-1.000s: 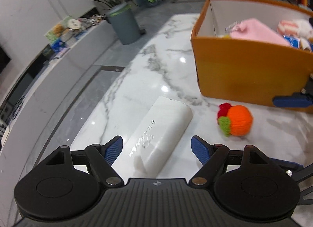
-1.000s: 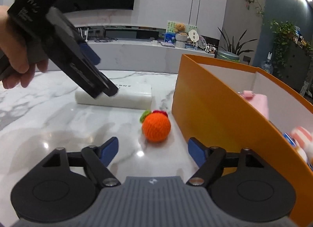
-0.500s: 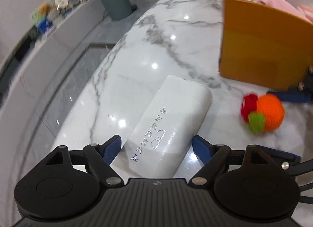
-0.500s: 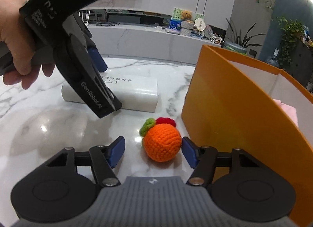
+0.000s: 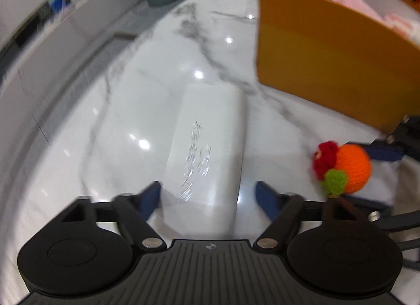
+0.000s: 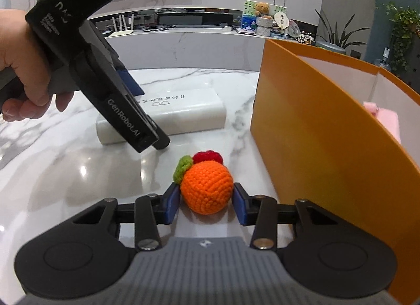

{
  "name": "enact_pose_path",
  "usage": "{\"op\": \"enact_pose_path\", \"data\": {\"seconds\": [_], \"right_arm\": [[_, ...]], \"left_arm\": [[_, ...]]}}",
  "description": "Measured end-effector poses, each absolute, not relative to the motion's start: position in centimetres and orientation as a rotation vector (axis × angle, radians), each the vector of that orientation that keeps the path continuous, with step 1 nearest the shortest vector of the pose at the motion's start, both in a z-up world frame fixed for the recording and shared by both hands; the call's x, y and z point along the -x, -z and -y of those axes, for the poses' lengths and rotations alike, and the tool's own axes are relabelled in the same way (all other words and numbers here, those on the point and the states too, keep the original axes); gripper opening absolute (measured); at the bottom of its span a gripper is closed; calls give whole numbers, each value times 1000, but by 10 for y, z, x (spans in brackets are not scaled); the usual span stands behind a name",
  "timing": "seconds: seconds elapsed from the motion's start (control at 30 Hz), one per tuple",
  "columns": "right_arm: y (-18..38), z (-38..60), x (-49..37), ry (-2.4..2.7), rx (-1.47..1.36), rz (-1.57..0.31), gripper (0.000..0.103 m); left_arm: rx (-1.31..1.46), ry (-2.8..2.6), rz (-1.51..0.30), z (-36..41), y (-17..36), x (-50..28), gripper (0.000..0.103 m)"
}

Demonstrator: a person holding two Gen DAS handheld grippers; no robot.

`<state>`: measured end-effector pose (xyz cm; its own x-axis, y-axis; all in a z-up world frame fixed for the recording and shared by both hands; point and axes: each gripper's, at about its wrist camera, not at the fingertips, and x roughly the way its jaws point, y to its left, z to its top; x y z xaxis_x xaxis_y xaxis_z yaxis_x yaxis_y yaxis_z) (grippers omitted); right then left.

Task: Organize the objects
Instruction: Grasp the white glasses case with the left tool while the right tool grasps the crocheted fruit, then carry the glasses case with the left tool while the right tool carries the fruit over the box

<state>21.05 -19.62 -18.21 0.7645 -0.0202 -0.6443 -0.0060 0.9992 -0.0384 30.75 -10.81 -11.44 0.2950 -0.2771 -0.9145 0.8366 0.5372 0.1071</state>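
A white wrapped pack lies on the marble table. My left gripper straddles its near end with its jaws closing; the left pad is at the pack's side, while a gap still shows at the right pad. In the right wrist view a hand holds that gripper tilted down over the pack. A crochet orange with a green leaf and a red bit rests on the table. My right gripper is closing on it, a blue pad against each side. The orange also shows at the right of the left wrist view.
An open orange box stands just right of the crochet orange, with a pink item inside. The same box is beyond the pack. The table's curved edge runs to the left. A counter with small items stands behind.
Both grippers moved in over their objects and narrowed. The left now straddles the pack's near end and has turned. The right's pads have come in against the crochet orange.
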Motion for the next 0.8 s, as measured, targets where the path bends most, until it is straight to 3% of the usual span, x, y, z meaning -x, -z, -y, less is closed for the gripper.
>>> {"op": "enact_pose_path", "data": {"seconds": [0.33,0.8], "right_arm": [[179,194,-140,-28,21,-707,45],[172,215,-93,-47,21,-714,45]], "left_arm": [[-458,706,-1013,82,115,-245,69],[-372,566,-1098,67,111,-110,69]]}}
